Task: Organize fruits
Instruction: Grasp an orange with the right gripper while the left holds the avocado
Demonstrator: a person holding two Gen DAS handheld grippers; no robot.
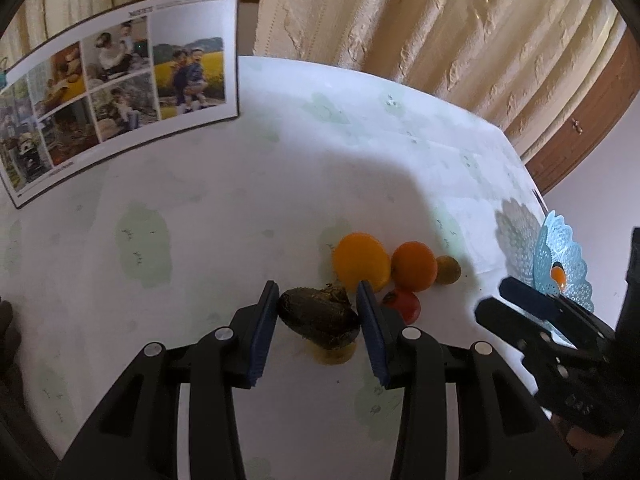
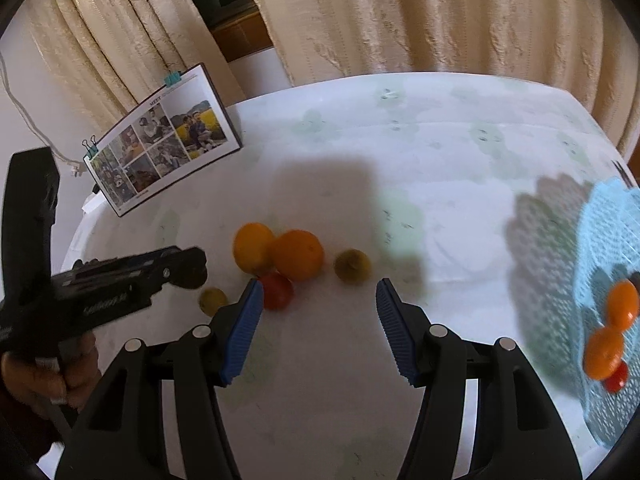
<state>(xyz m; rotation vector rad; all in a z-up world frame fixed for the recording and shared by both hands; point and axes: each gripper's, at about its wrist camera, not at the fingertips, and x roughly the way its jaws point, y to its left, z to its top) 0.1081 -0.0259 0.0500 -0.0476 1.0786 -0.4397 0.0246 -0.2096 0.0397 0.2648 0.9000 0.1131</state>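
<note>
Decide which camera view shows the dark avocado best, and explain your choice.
The left wrist view: the dark avocado sits large and unobstructed between the left gripper's blue pads. In the right wrist view, that gripper hides nearly all of it; only a dark sliver shows.
</note>
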